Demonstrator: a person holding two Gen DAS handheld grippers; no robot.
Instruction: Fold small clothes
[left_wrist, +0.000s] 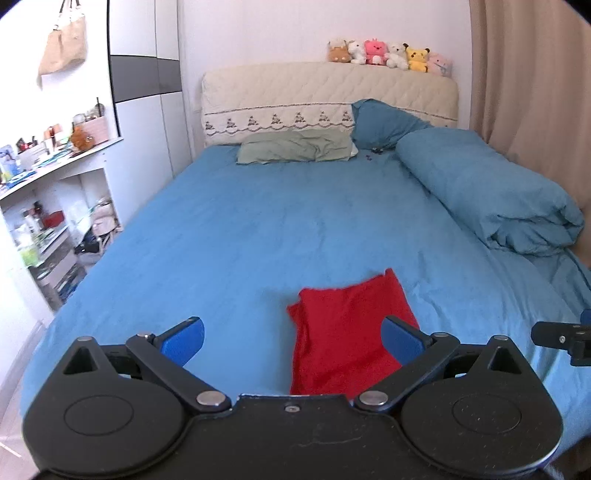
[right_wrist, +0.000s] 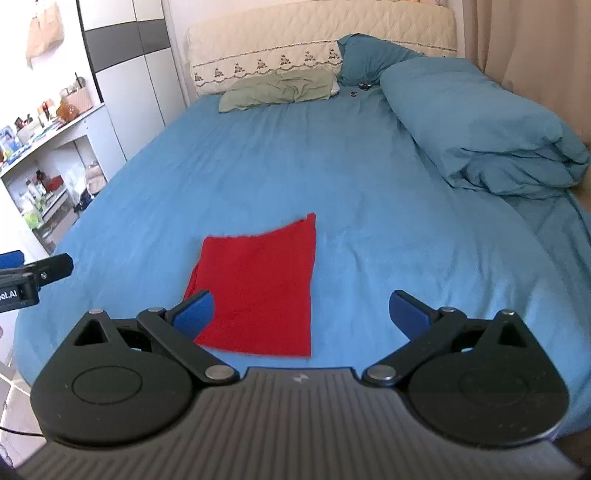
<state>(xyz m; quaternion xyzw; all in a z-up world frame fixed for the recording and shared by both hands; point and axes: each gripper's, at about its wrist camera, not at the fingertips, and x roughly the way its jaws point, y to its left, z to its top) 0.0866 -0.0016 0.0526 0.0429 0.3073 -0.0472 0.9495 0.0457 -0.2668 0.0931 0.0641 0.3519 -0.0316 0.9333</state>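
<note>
A small red garment (left_wrist: 345, 332) (right_wrist: 258, 288) lies folded into a rough rectangle on the blue bed sheet (left_wrist: 258, 229) (right_wrist: 369, 184), near the foot of the bed. My left gripper (left_wrist: 293, 341) hovers above and in front of it, jaws wide open and empty; its right pad overlaps the cloth's right edge in the view. My right gripper (right_wrist: 303, 314) also hangs above the cloth, wide open with nothing between its blue pads. Part of the right gripper (left_wrist: 561, 338) shows at the left wrist view's right edge, and part of the left gripper (right_wrist: 29, 275) at the right wrist view's left edge.
A rolled blue duvet (left_wrist: 491, 192) (right_wrist: 480, 129) lies along the bed's right side. A green pillow (left_wrist: 295, 147) and a blue pillow (left_wrist: 384, 122) sit at the headboard, with plush toys (left_wrist: 391, 55) on top. Cluttered white shelves (left_wrist: 55, 206) stand left of the bed.
</note>
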